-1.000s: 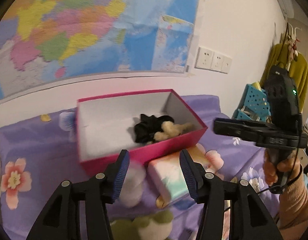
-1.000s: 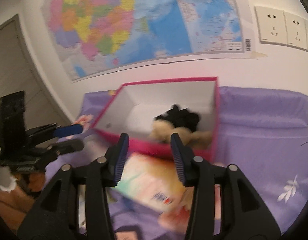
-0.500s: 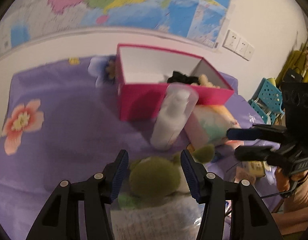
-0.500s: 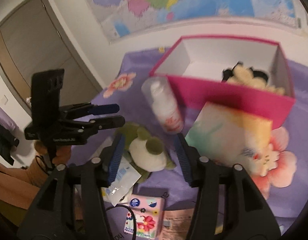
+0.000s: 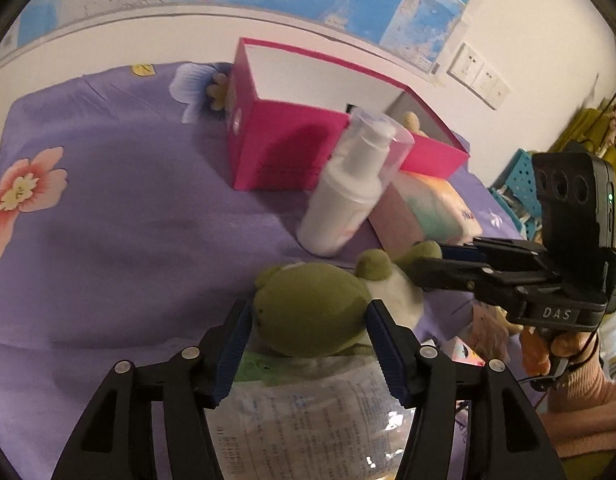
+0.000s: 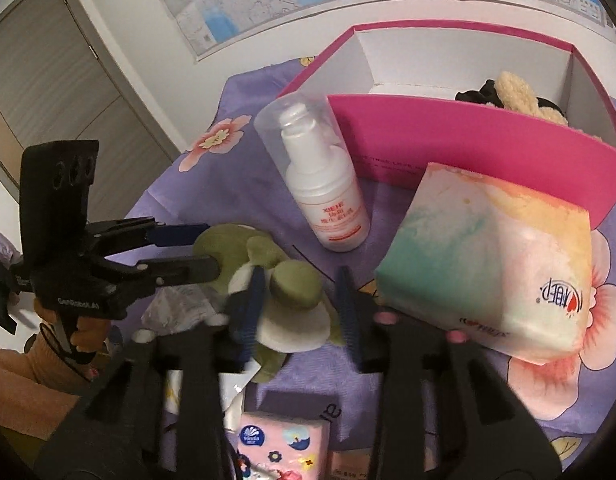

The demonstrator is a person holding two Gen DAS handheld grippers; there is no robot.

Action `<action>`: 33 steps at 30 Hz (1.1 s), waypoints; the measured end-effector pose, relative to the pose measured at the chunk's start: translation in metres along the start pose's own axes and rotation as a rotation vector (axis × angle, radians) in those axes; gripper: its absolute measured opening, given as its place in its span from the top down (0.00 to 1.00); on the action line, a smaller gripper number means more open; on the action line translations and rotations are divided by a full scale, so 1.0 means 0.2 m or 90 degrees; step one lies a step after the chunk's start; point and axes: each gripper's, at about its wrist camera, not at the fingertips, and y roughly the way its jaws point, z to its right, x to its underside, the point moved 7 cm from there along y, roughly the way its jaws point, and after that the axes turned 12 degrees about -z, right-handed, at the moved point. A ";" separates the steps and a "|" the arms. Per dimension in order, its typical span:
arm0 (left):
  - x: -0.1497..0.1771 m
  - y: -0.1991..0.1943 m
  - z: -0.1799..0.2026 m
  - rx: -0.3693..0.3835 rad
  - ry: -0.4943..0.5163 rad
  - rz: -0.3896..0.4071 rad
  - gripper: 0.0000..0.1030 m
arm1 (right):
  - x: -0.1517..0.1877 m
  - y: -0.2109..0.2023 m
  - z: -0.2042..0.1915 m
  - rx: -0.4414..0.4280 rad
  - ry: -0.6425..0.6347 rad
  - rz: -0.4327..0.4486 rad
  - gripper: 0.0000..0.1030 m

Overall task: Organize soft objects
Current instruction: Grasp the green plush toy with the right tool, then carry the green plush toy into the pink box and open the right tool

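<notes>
A green and white frog plush (image 5: 308,312) lies on the purple flowered cloth (image 5: 128,200), in front of a pink box (image 5: 276,152). My left gripper (image 5: 308,344) straddles the plush's body; its jaws are opening and do not squeeze it. My right gripper (image 6: 298,308) comes in from the other side, and its jaws are closing around the frog's bulging eye (image 6: 296,284), with a gap still showing at one pad. In the box (image 6: 468,148) lie a black and a cream soft item (image 6: 516,92). Each gripper shows in the other's view: right gripper (image 5: 432,264), left gripper (image 6: 208,252).
A white pump bottle (image 6: 328,184) with a clear cap stands between the plush and the box. A pastel tissue pack (image 6: 488,264) leans against the box. A printed plastic packet (image 5: 308,420) lies under the plush, and a pink pocket tissue pack (image 6: 280,448) sits nearer.
Both grippers dropped from the box down to the frog plush. The left jaws widened around its body. The right jaws narrowed around its eye.
</notes>
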 end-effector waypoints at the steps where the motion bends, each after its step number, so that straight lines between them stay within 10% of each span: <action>1: 0.00 0.01 0.00 -0.002 0.002 -0.004 0.38 | 0.00 0.00 0.00 0.001 0.001 0.004 0.74; 33: -0.25 -0.57 0.26 -0.034 0.076 0.187 0.39 | -0.16 -0.57 -0.29 0.011 -0.107 0.186 0.75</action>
